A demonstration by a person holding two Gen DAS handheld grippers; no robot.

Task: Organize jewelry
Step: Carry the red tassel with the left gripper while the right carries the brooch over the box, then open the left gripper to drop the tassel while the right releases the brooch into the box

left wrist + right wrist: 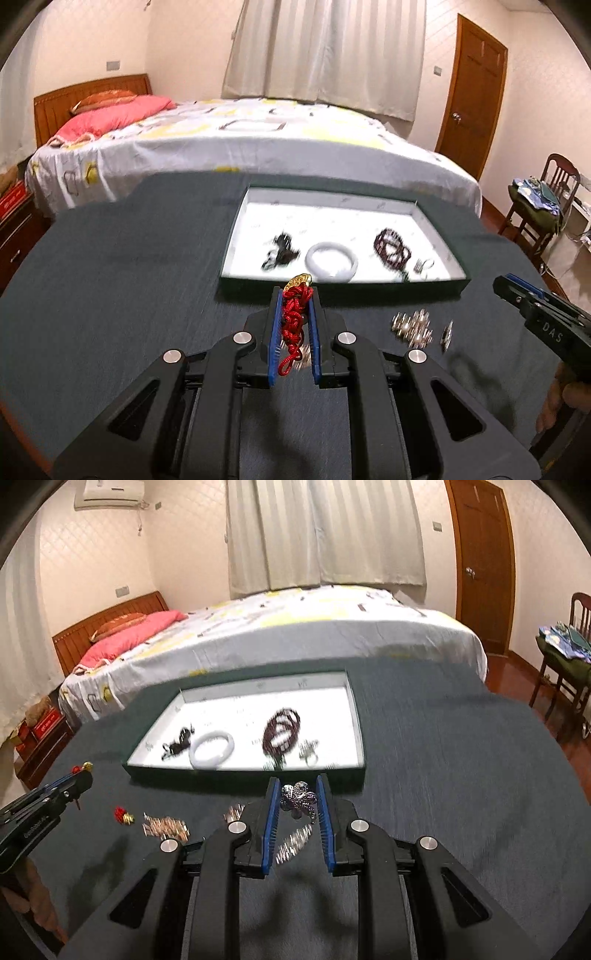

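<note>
My left gripper is shut on a red knotted cord whose gold pendant pokes out past the tips. It hangs just short of the white-lined tray. My right gripper is shut on a purple-and-silver rhinestone brooch, and a blurred silver chain dangles under it. In the tray lie a white bangle, a dark beaded bracelet, a black piece and a ring. Each view shows the other gripper at its edge: the right gripper and the left gripper.
Loose silver chain pieces and a small red-and-gold charm lie on the dark cloth-covered table in front of the tray. A bed stands behind the table, with a wooden chair and a door to the right.
</note>
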